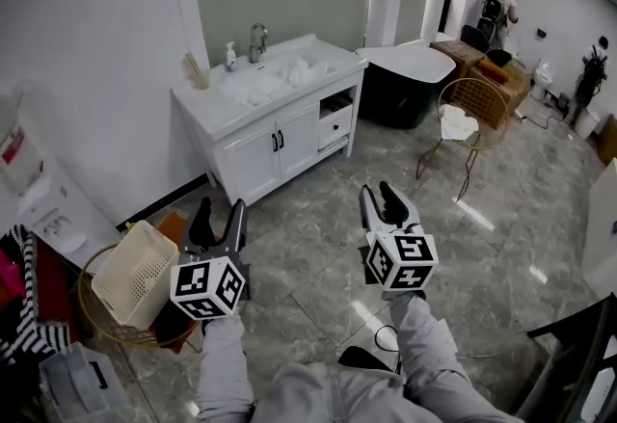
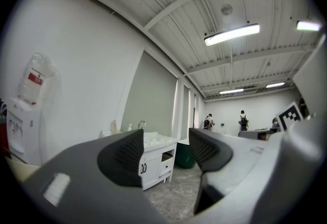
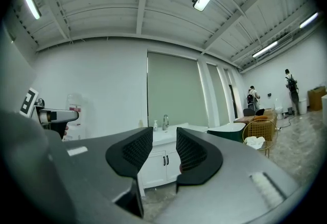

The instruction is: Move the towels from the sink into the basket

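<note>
Head view, standing back from the washstand; both tools held out level over the grey marble floor [image 1: 318, 248].

Left gripper [image 1: 218, 219]: jaws stand wide apart; nothing between them; its own view shows only the white cabinet [image 1: 280, 146] and floor through the gap.

Right gripper [image 1: 382, 204]: jaws narrow, a slim gap between the ribbed pads [image 3: 134, 152]; nothing held; the cabinet doors and the tap [image 1: 257, 40] show through and above the gap.

Towels [image 1: 286, 77]: white, crumpled, lying in the sink [image 1: 226, 103] on top of the cabinet, against the far wall; well apart from both tools; none lifted.

Basket [image 1: 130, 272]: cream, perforated plastic, tilted, sitting inside a gold wire ring [image 1: 96, 325] on the floor at lower left; just beside the left gripper as the head view frames it; whether anything lies in it cannot be told from this angle.

Other items: soap bottle [image 1: 229, 56] left of the tap; dark bathtub [image 1: 405, 89] right of the cabinet; gold wire chair [image 1: 472, 108] with a white cloth on its seat, beyond the right gripper; water dispenser [image 1: 43, 209] on the left wall; grey sleeves [image 1: 227, 363] behind both marker cubes; a person [image 1: 499, 12] far off at the back of the room.
</note>
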### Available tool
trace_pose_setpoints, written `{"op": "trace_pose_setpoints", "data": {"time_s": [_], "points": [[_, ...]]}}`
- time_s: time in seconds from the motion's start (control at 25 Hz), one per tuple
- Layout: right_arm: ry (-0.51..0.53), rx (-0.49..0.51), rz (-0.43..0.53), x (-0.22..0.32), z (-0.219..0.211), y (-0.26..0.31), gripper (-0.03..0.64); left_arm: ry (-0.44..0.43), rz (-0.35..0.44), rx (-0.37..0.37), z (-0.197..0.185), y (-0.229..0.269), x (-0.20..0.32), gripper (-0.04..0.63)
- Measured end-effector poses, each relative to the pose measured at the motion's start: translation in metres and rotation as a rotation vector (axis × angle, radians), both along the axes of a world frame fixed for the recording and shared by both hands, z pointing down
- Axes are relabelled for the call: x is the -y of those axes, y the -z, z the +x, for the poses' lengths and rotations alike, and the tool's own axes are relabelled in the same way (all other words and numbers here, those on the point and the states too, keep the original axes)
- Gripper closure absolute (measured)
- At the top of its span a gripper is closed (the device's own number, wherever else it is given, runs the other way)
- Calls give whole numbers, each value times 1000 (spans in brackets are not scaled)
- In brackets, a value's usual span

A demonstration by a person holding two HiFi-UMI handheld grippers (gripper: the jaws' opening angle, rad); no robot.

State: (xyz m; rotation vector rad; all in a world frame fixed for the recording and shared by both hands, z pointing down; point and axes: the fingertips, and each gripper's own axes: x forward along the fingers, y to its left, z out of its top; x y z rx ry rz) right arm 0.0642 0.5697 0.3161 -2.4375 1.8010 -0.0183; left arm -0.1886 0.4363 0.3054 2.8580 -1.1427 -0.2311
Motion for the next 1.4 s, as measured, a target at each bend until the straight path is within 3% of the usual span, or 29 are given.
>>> {"op": "trace_pose_setpoints", "data": {"time_s": [0.36, 0.92, 1.4], "points": [[25, -14, -24, 58, 22, -14, 484, -35, -15, 6, 29, -17, 57, 270], [123, -9, -26, 236, 156, -8, 465, 30, -2, 25, 153, -7, 218, 270], [145, 14, -57, 382, 216, -30, 465, 44, -20, 51, 213, -23, 363, 270]]}}
